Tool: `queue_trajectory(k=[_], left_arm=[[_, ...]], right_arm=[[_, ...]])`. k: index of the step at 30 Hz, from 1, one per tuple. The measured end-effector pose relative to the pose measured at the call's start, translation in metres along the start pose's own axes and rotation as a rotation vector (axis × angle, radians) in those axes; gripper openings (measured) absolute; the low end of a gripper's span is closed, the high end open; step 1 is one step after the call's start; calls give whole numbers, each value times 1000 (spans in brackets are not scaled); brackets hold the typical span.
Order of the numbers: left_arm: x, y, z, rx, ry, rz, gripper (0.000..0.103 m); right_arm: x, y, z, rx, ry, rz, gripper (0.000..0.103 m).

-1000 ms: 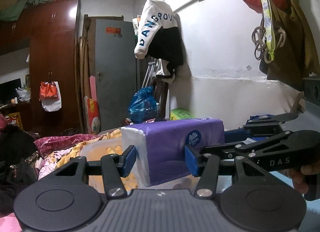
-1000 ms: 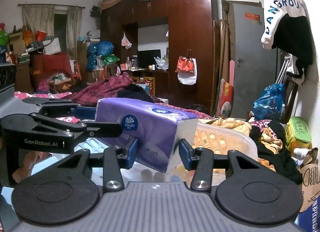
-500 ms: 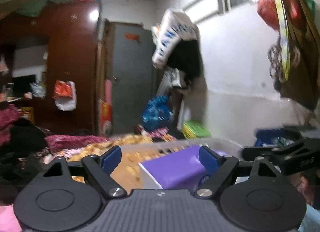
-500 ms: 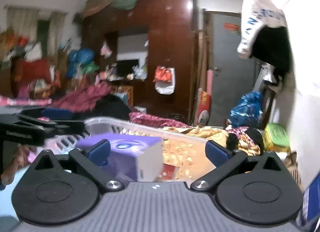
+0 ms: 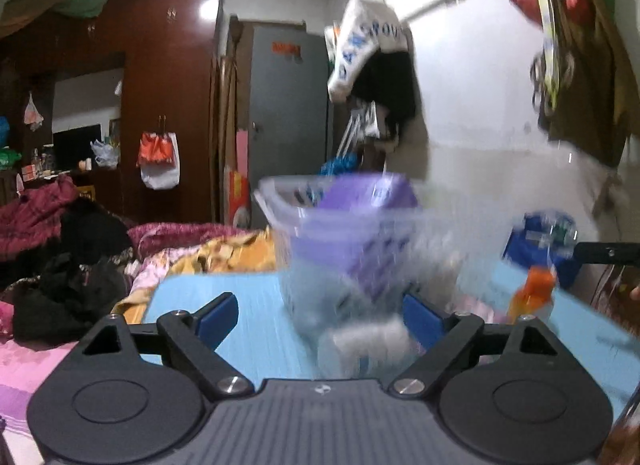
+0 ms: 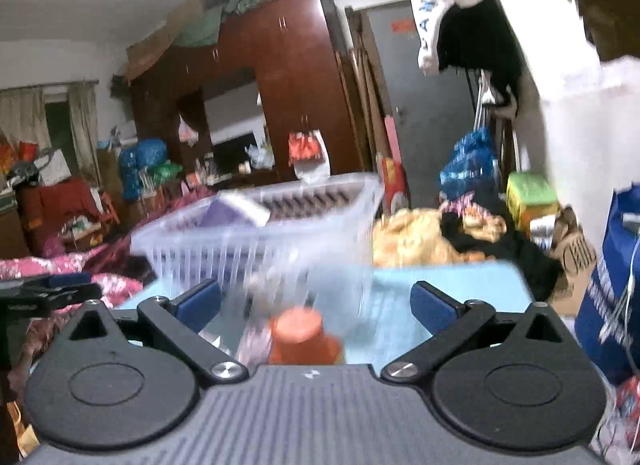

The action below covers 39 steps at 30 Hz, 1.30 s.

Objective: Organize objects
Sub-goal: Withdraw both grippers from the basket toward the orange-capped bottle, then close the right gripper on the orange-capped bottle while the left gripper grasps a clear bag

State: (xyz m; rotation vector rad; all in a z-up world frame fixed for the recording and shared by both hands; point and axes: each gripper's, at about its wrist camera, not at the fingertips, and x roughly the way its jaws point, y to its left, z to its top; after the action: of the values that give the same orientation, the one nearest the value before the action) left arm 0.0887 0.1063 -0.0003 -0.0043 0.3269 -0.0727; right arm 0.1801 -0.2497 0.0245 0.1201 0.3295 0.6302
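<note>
A cluttered bedroom fills both views: a dark red wardrobe [image 5: 168, 105], a grey door [image 5: 288, 113] and heaps of clothes and bedding around a light blue table [image 5: 240, 329]. Both pictures are smeared by motion, so fine detail is lost.

The left tongs [image 5: 320, 317] are released, their blue-padded fingers spread wide with nothing between the pads. Straight ahead of them, on the table, stands a clear plastic basket [image 5: 344, 225] with slotted walls. The purple tissue pack [image 5: 364, 193] sits inside it, its top showing above the rim. Ahead and to the right of the left tongs is a blurred orange cap [image 5: 536, 285]; what it belongs to cannot be told from here. Further right, a black fingertip of the other tool pokes in at the edge.

The right tongs [image 6: 316, 301] are likewise released and hold nothing. This view shows the basket [image 6: 256, 233] from its long side, ahead and slightly left, with the tissue pack [image 6: 232, 211] lying tilted within, one white end raised. Here the orange cap [image 6: 298, 323] is very close, just in front of the tongs between the spread fingers, touching neither. At the far left edge the left tool's black finger appears. Only this view shows the curtained window [image 6: 52, 125] and the green box [image 6: 530, 189] on the floor to the right.
</note>
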Motion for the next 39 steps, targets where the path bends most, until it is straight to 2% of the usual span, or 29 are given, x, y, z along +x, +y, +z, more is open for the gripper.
queue_trajectory(k=[4, 8, 14, 21, 23, 24, 25, 26, 32, 39], left_arm=[[25, -4, -7, 5, 88, -17, 91], [39, -14, -13, 22, 137, -19, 91], [56, -21, -9, 11, 185, -1, 91], [75, -26, -9, -41, 231, 21, 91], [77, -29, -11, -33, 241, 20, 79], [77, -30, -11, -32, 242, 15, 74], [75, -30, -12, -31, 237, 13, 60], [73, -30, -12, -30, 238, 15, 52], [59, -28, -13, -40, 209, -16, 50], [39, -28, -7, -54, 146, -45, 49]], right_arm=[[23, 6, -10, -30, 90, -39, 103], [39, 3, -17, -5, 149, -48, 103], [41, 6, -34, -14, 170, -69, 101], [44, 12, -43, -48, 185, -92, 80], [42, 12, -44, -45, 181, -89, 74], [42, 11, -44, -40, 179, -87, 68], [40, 10, -45, -34, 174, -76, 61], [39, 10, -45, -31, 169, -72, 59], [36, 12, -45, -36, 157, -81, 58], [27, 15, -45, -45, 99, -67, 58]])
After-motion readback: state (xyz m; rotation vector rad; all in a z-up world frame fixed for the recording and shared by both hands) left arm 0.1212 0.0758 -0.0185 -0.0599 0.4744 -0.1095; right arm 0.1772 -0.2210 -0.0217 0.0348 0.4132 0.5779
